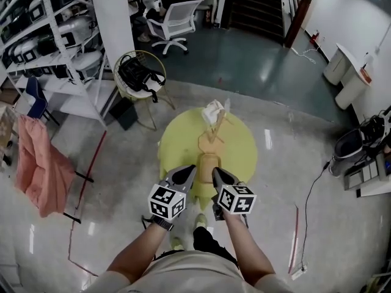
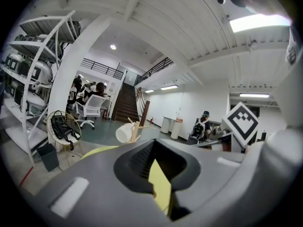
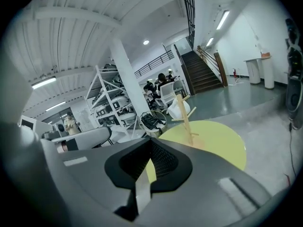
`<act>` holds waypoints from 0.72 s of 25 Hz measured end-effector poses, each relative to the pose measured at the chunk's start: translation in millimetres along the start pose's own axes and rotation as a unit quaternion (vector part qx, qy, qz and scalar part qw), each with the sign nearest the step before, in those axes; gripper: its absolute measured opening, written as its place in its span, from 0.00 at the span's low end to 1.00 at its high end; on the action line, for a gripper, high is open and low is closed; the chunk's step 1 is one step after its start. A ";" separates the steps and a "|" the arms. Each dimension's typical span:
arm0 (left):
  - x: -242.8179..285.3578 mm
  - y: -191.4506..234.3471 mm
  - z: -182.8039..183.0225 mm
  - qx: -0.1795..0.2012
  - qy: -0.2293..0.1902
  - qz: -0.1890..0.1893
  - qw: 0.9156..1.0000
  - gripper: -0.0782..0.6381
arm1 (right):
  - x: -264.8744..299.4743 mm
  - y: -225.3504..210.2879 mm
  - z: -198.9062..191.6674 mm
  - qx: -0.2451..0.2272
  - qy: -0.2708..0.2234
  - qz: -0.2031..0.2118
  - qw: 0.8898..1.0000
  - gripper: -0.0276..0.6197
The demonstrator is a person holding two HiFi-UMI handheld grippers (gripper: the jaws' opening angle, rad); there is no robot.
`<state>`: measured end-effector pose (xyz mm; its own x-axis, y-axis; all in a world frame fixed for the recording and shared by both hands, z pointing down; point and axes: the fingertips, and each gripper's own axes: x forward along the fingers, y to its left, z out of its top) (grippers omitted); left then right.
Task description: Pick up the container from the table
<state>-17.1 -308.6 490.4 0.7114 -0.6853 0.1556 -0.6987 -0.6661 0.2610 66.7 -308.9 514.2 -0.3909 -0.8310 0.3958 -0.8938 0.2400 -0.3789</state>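
Note:
A tan container (image 1: 209, 162) stands on the near part of the round yellow table (image 1: 241, 157). It sits just ahead of and between my two grippers. My left gripper (image 1: 189, 170) (image 2: 156, 167) and right gripper (image 1: 215, 172) (image 3: 147, 169) hover side by side over the table's near edge, both shut with nothing held. Behind the container a wooden peg rack (image 1: 215, 132) (image 2: 136, 129) (image 3: 187, 118) carries a white cup (image 1: 213, 110) (image 2: 124, 133) (image 3: 180, 110). In both gripper views the jaws hide the container.
A wire chair holding a black bag (image 1: 139, 75) stands left of the table, with white shelving (image 1: 43, 38) and a pillar (image 1: 113, 17) beyond it. A pink cloth (image 1: 40, 170) hangs on a stand at far left. A cable (image 1: 308, 203) runs over the floor at right.

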 end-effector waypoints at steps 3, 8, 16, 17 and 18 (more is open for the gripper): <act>-11.4 -7.2 15.2 0.005 -0.015 -0.004 1.000 0.12 | -10.7 8.7 9.0 -0.005 -0.016 0.002 1.000 0.06; -29.8 -15.0 31.4 0.011 -0.031 -0.003 0.999 0.12 | -29.0 24.2 21.3 -0.014 -0.040 0.007 0.999 0.06; -47.9 -29.2 62.0 0.030 -0.060 -0.007 0.998 0.12 | -54.6 47.1 50.1 -0.033 -0.084 0.012 0.996 0.06; -50.3 -31.3 65.0 0.032 -0.064 -0.008 0.997 0.12 | -57.7 49.7 52.9 -0.036 -0.088 0.012 0.995 0.06; -52.9 -33.4 68.0 0.033 -0.067 -0.009 0.997 0.12 | -60.9 52.4 55.4 -0.039 -0.093 0.012 0.995 0.06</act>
<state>-36.5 -270.1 408.6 0.7106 -0.7033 0.0207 -0.6924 -0.6937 0.1981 55.9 -273.5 423.9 -0.3712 -0.9011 0.2239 -0.9018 0.2924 -0.3182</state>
